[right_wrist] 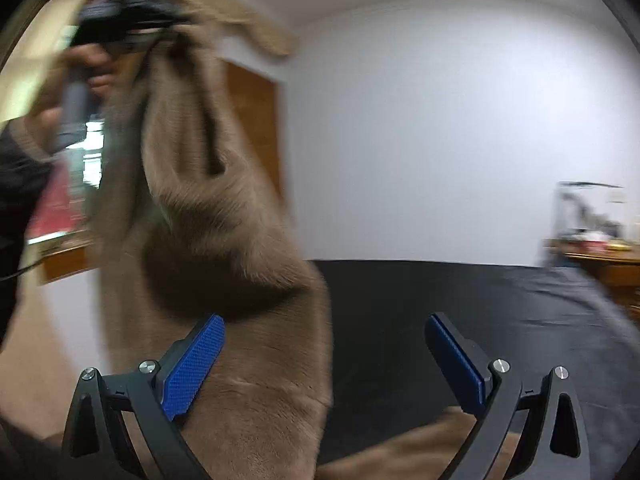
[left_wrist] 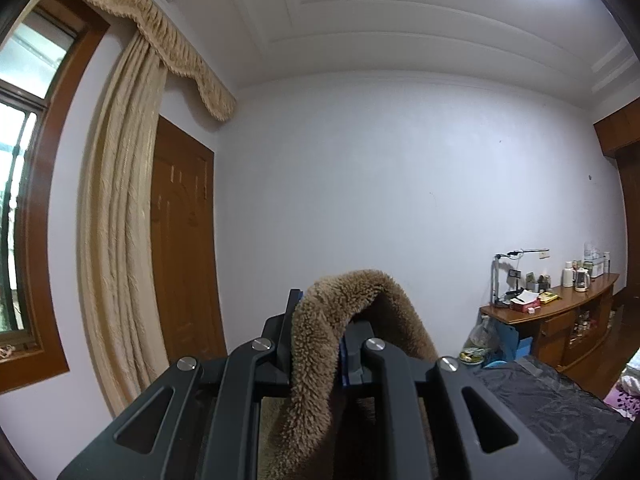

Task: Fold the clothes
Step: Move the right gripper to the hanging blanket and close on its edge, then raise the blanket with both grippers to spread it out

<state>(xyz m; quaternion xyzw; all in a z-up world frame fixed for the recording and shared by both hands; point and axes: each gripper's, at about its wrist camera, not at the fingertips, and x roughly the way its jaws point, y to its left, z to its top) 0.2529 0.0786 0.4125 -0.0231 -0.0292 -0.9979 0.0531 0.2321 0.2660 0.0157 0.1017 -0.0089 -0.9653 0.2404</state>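
Observation:
A brown fleecy garment [left_wrist: 320, 340] is pinched in my left gripper [left_wrist: 320, 320], which is shut on a fold of it and held up level. In the right wrist view the same garment [right_wrist: 224, 240] hangs in a long drape from the left gripper [right_wrist: 128, 12] at the upper left, gripped by a hand [right_wrist: 92, 68]. Its lower part trails onto the black sheet [right_wrist: 460, 308]. My right gripper [right_wrist: 324, 344] stands open and low. The garment hangs just behind its left blue pad [right_wrist: 196, 364], with nothing pressed between the pads.
A black sheet covers the bed [left_wrist: 560, 404]. A wooden sideboard [left_wrist: 560, 316] crowded with bottles and a lamp stands at the right wall. A beige curtain [left_wrist: 120, 220], a window [left_wrist: 20, 200] and a wooden door [left_wrist: 184, 248] are at the left.

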